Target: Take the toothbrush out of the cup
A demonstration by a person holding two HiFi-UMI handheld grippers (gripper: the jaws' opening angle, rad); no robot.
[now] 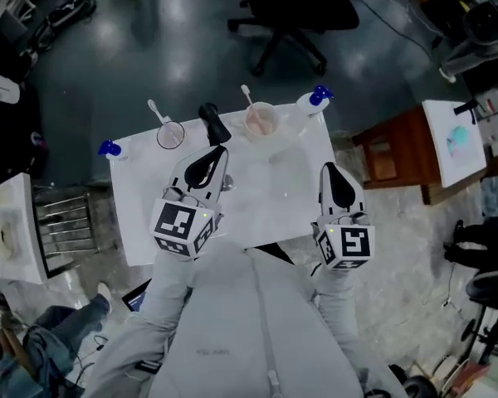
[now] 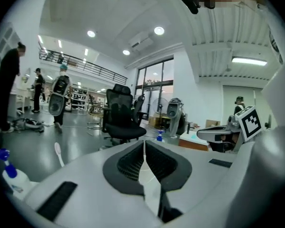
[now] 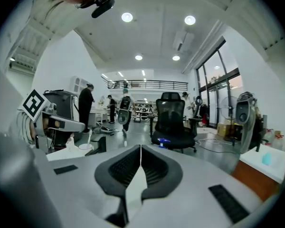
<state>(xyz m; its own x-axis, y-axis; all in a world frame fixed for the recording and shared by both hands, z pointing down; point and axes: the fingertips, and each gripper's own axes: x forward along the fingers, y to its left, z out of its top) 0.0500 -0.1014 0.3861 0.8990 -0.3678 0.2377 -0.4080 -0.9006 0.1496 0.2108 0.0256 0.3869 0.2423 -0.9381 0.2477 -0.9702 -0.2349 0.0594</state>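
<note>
On the white table [image 1: 270, 210], far edge, head view.

Item 1: clear cup [image 1: 170, 134], upright, holding a white toothbrush [image 1: 155, 111]. Its handle rises out of the rim and leans to the far left, brush head uppermost. In the left gripper view the same toothbrush [image 2: 58, 154] shows well left of the jaw line.

Item 2: pink cup [image 1: 261, 123], upright, to the right of the clear cup, holding a second toothbrush [image 1: 246, 96] with a like lean.

Item 3: left gripper [image 1: 217, 154], over the table and aimed between the two cups. Jaws are clenched pad to pad with nothing between them.

Item 4: right gripper [image 1: 331, 171], over the right part of the table. Jaws are likewise clenched and empty. It is well apart from the clear cup and nearer the pink one.

Item 5: two spray bottles with blue caps, one at the left edge [image 1: 109, 148] and one at the far right corner [image 1: 315, 98].

Relation governing the next move: both brushes lie beyond the jaws, and the left gripper is the nearer to each. The clear cup sits just ahead and to its left, the pink cup ahead and to its right. Which cup the task means is probably not settled by these views. In either case the jaws must first part and then close across the leaning handle above the rim. The lift should follow the handle's own line.
</note>
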